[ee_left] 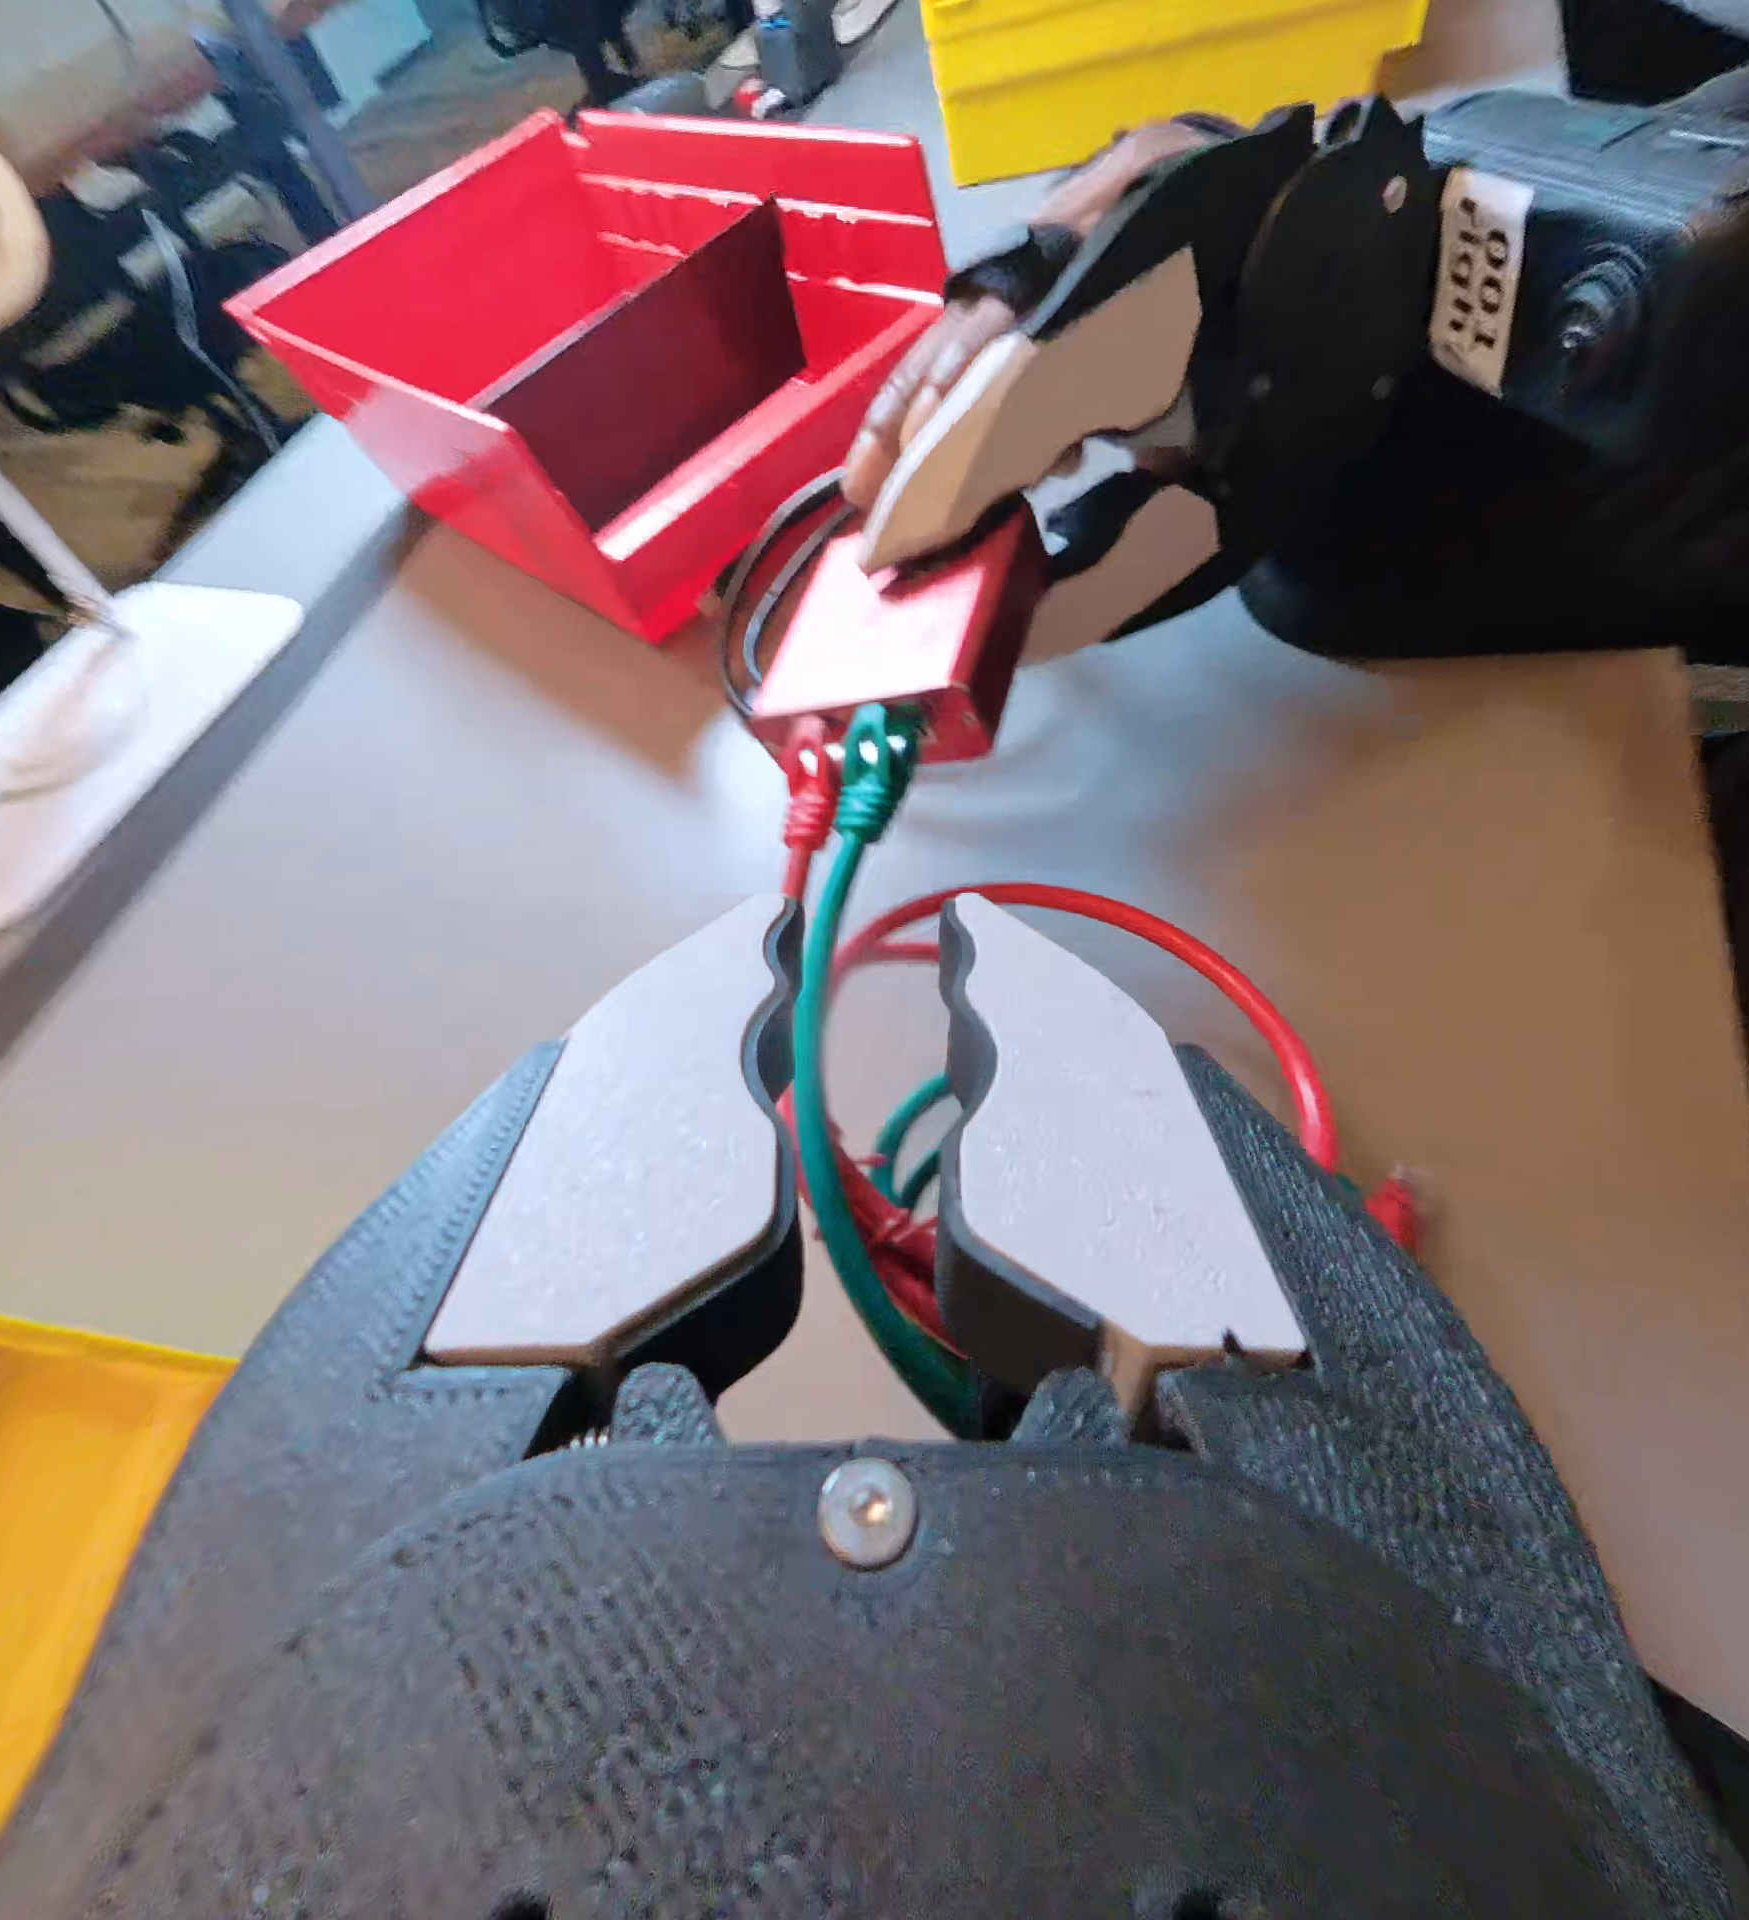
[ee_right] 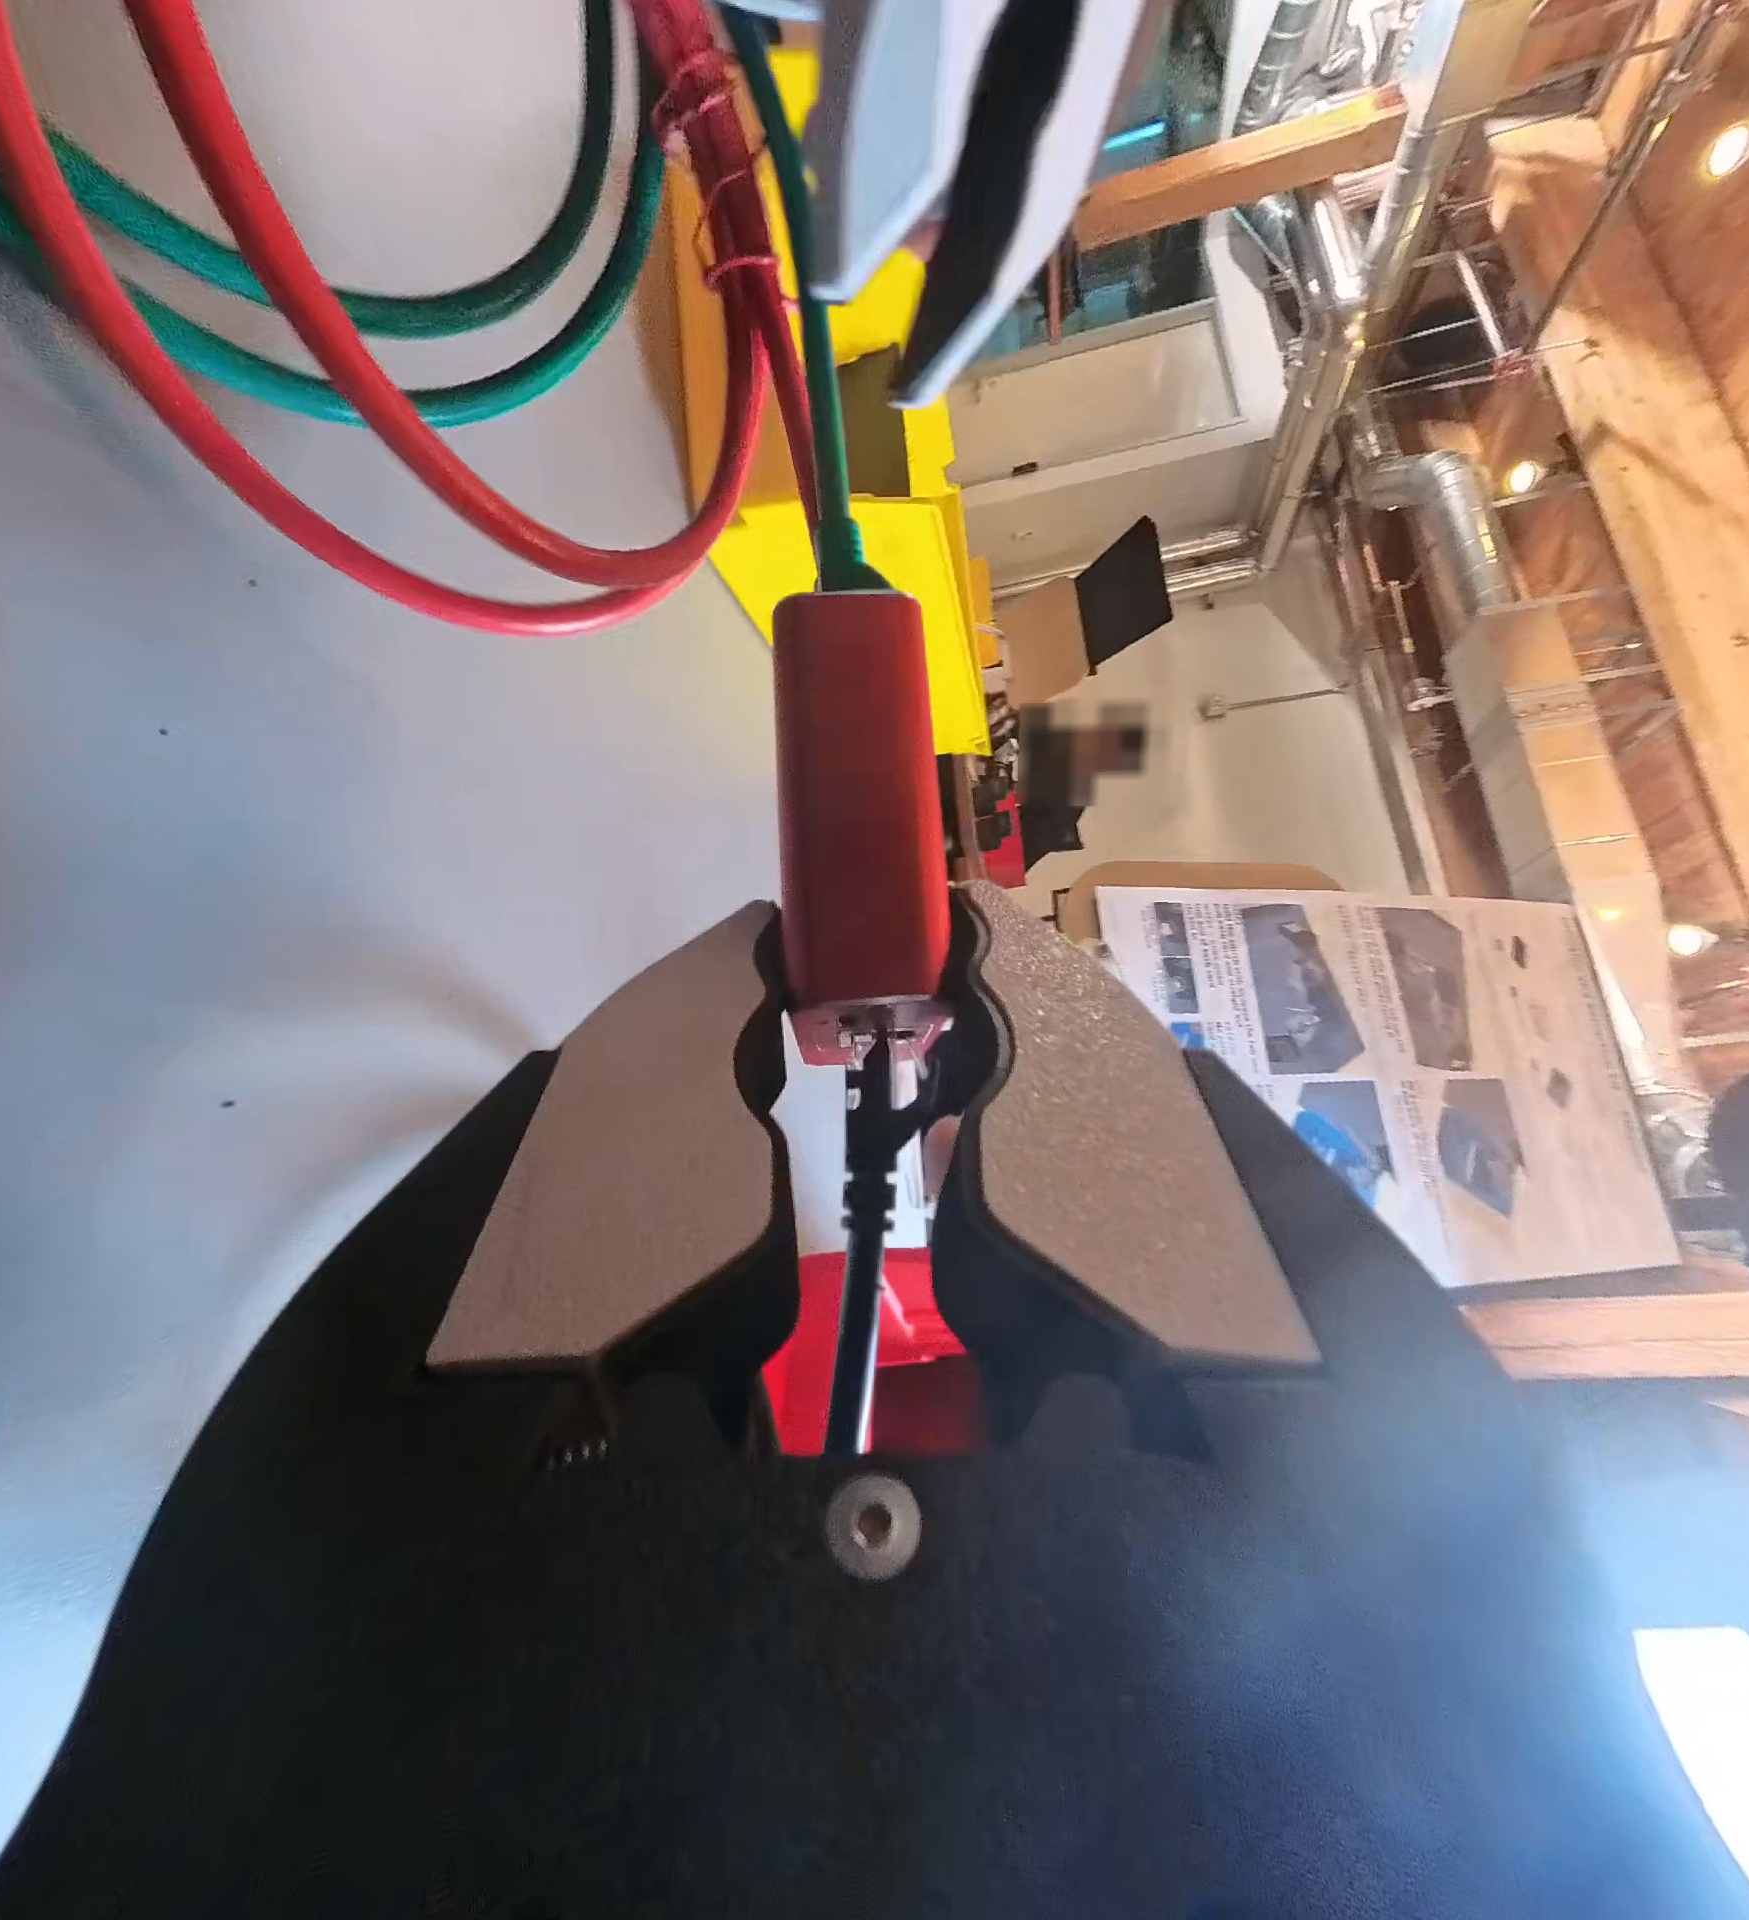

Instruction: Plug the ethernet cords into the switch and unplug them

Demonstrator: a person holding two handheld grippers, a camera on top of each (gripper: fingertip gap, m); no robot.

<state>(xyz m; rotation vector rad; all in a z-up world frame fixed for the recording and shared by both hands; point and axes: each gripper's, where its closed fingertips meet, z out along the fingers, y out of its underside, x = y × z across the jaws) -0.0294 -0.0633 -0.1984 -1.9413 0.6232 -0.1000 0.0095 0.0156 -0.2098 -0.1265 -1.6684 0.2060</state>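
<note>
The small red switch (ee_left: 901, 634) is pinched at its far end by my right gripper (ee_left: 953, 457), which holds it tilted over the table. In the right wrist view, my right gripper (ee_right: 865, 935) is shut on the switch (ee_right: 854, 790), with a black cable (ee_right: 865, 1164) in its near end. A red cord's plug (ee_left: 808, 769) and a green cord's plug (ee_left: 868, 764) sit in the switch's front ports. My left gripper (ee_left: 875, 925) is open, a little short of the plugs. The green cord (ee_left: 818, 1039) runs between its fingers, loose.
A red bin (ee_left: 579, 364) stands behind the switch. There is a yellow bin (ee_left: 1161, 83) at the back and another (ee_left: 18, 1538) at the near left. A white stand base (ee_left: 80, 748) sits at the left edge. Slack red cord (ee_left: 1213, 966) loops on the grey table (ee_left: 382, 987). Tip to tip, the grippers are about 10 cm apart.
</note>
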